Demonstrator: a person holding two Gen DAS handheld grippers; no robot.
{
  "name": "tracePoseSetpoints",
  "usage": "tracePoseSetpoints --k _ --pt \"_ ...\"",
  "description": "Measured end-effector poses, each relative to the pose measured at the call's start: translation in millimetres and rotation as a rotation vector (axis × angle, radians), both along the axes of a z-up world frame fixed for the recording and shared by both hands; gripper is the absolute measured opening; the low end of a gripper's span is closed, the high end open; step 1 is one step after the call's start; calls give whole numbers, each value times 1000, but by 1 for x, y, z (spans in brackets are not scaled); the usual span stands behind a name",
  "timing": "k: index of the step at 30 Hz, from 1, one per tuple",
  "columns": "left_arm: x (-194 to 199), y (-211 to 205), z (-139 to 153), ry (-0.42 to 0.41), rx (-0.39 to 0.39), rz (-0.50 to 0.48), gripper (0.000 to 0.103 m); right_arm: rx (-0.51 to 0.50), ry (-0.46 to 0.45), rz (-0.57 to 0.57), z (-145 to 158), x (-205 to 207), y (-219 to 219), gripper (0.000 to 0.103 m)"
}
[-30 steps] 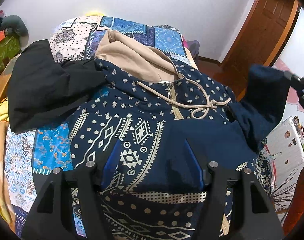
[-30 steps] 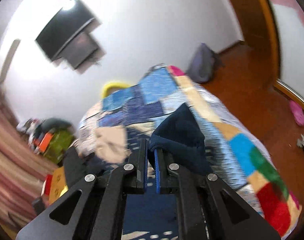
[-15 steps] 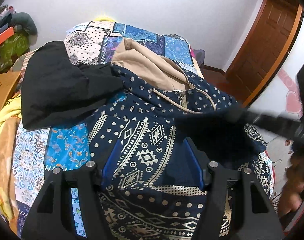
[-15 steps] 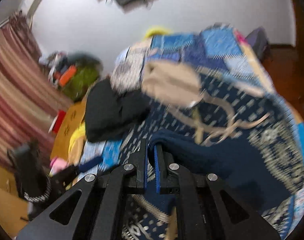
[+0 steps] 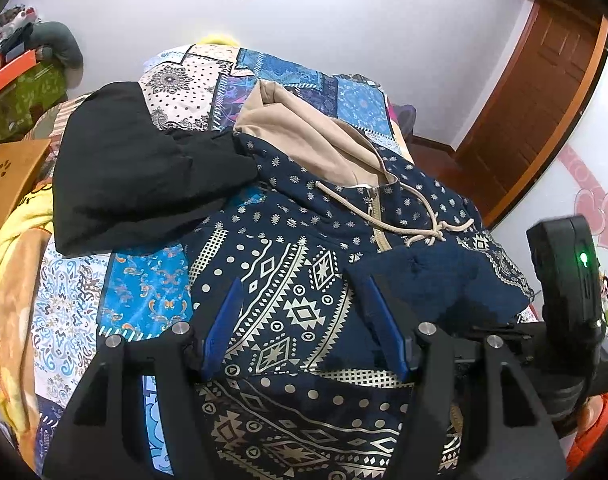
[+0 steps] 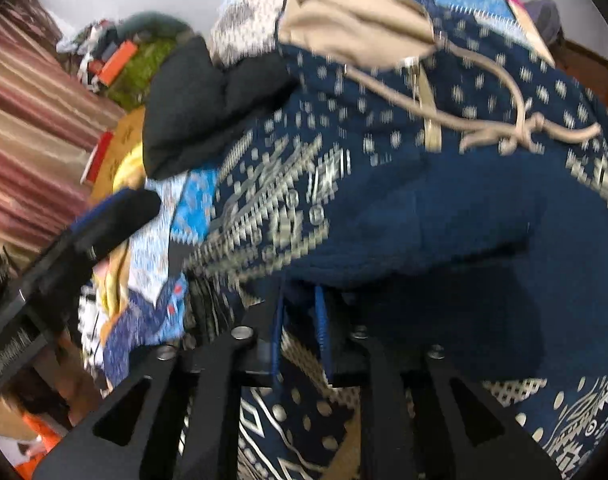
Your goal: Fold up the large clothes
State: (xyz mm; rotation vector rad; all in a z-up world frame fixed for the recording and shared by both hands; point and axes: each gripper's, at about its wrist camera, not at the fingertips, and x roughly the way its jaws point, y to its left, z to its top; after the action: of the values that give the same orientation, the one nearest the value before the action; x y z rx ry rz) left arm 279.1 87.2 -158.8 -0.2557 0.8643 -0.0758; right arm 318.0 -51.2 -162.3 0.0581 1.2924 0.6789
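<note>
You laid navy sleeve (image 6: 456, 224) across hoodie (image 5: 287, 280) chest, lower frame; right gripper (image 6: 299, 320) jaws were just parting, sleeve released; left gripper (image 5: 304, 320) jaws spread, empty.

A wooden door (image 5: 544, 112) (reddish-brown) stands right of the white wall (image 5: 364, 20), a green box (image 5: 23, 96) far left.

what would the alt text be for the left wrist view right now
A navy patterned hoodie with a beige hood lies on a patchwork bedspread, one plain navy sleeve folded across its chest. The open left gripper hovers above it, a black garment lying to the left.
</note>
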Motion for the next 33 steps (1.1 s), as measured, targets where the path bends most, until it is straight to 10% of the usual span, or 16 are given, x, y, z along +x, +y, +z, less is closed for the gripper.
tracePoseSetpoints --k 7,18,33 --pt "7 -19 -3 17 26 -42 62 0 -84 24 25 -21 -31 21" --pt "27 -78 -9 41 123 -201 62 -6 -341 -334 76 -11 -144 37" --pt "40 -124 -30 93 236 -304 62 -64 -317 -657 58 -10 -245 38"
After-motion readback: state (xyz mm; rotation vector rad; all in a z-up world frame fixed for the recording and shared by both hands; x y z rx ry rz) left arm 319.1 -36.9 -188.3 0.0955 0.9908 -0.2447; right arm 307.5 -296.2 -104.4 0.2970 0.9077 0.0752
